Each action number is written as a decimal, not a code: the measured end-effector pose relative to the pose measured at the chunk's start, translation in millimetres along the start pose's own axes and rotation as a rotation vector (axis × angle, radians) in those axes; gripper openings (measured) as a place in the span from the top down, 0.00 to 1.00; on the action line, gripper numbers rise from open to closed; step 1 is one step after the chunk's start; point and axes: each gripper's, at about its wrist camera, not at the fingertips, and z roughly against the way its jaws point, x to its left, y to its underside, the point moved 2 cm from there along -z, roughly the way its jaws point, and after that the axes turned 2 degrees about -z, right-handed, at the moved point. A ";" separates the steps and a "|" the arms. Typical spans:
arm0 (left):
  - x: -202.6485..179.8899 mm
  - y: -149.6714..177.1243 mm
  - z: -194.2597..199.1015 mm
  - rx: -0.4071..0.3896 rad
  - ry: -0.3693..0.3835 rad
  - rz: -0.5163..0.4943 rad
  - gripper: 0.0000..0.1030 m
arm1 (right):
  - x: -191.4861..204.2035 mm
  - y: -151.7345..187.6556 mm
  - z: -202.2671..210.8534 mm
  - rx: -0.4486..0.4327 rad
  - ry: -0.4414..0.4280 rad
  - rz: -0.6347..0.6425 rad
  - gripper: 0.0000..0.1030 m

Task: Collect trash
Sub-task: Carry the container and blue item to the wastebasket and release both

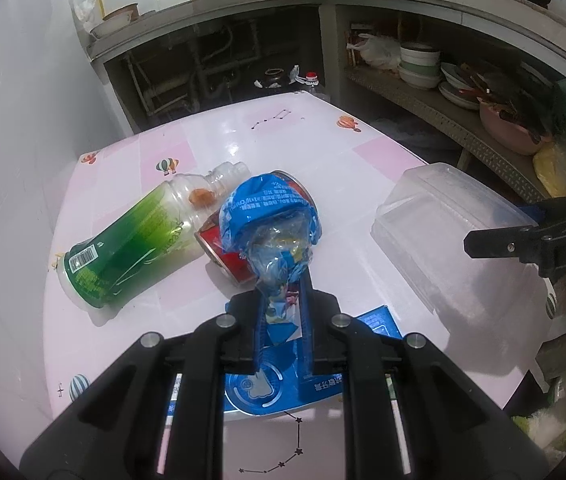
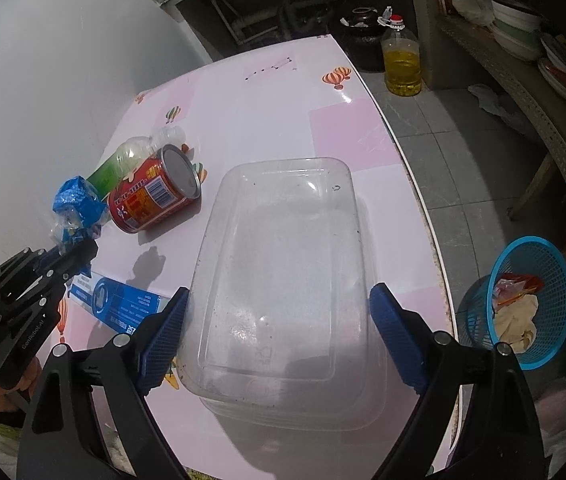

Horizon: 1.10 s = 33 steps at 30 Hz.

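The pink table [image 2: 283, 92] has its right edge close beside the clear plastic container [image 2: 283, 272], and past that edge, on the tiled floor, stands a blue basket [image 2: 479, 320] with rags and wrappers inside. A white wall runs along the table's left side, near the green bottle [image 1: 131, 236]. The far half of the tabletop is bare, so the free room lies there. The container sits upside down, its long axis running from the near edge toward the far end of the table. The right gripper [image 2: 279, 332] stands spread wide, one blue pad on each long side of the container's near end; whether the pads touch it cannot be told. The left gripper [image 1: 283, 304] is pinched onto a crumpled blue-and-clear wrapper [image 1: 271, 224], lifted clear of the table, its bulk pointing away from the jaws. Under it the red can [image 2: 155, 196] lies on its side against the green bottle, which also lies flat, neck toward the far end. A flat blue box [image 2: 119, 304] lies near the front edge, between the two grippers.
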 end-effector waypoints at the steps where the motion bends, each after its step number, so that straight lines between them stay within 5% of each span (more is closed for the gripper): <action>1: 0.5 0.1 0.3 -0.001 0.001 0.000 0.87 | 0.1 0.7 0.1 -0.001 0.003 0.001 0.16; 21: 6.5 0.7 -2.0 -0.010 0.062 0.010 0.87 | -1.4 -2.1 -35.6 0.086 0.173 0.018 0.09; 27: 0.6 -3.4 -4.0 -0.009 0.066 -0.012 0.87 | -2.6 -3.7 -33.5 0.046 0.148 0.009 0.13; 33: -7.0 -10.5 -1.0 -0.010 0.087 -0.019 0.87 | -22.4 -1.7 -15.4 0.015 -0.001 -0.099 0.15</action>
